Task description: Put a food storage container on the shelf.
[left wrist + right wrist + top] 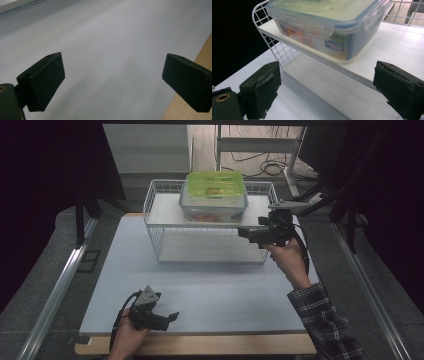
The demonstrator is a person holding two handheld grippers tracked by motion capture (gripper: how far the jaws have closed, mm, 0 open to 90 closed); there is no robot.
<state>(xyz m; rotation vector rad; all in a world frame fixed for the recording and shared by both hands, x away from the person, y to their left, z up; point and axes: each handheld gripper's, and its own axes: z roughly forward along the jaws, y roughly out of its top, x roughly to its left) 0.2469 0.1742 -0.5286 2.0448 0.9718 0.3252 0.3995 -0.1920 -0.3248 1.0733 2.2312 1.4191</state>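
A clear plastic food box (214, 200) with a green lid sits on the top shelf of a white wire rack (161, 215); it holds colourful food. In the right gripper view the food box (332, 27) fills the upper part, clips shut. My right gripper (242, 233) is held at the rack's right front, just below the box, pointing left. Its jaws stand wide apart with nothing between them (325, 87). Near the table's front edge at the left, my left gripper (172, 317) rests low and open over the bare mat (113, 67).
A pale grey mat (210, 290) covers the table, with a wooden edge (200, 344) at the front. The rack has a lower shelf (210, 247) with nothing on it. Metal rails run along both sides; cables lie on the floor behind.
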